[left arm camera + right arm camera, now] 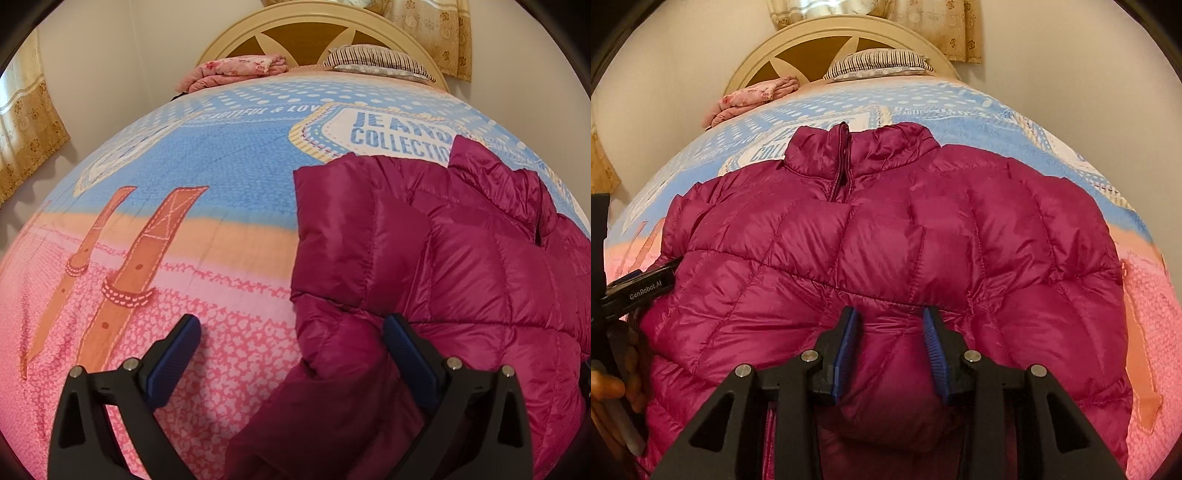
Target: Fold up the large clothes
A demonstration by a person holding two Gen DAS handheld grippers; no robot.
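A magenta quilted down jacket (886, 236) lies on the bed with its collar (849, 151) toward the headboard. In the right wrist view my right gripper (892, 350) sits low over the jacket's near middle. A puffy fold of the jacket fills the gap between its blue pads, which press on it. In the left wrist view my left gripper (291, 328) stands wide open at the jacket (461, 280)'s left edge. One finger is over the pink bedspread, the other over the jacket, and nothing is gripped. A folded part (332, 236) lies along that edge.
The patterned blue and pink bedspread (184, 229) stretches left of the jacket. A cream headboard (827, 40), a striped pillow (879, 62) and a folded pink floral blanket (753, 96) are at the far end. A hand (605, 387) holds the left gripper's housing (639, 288).
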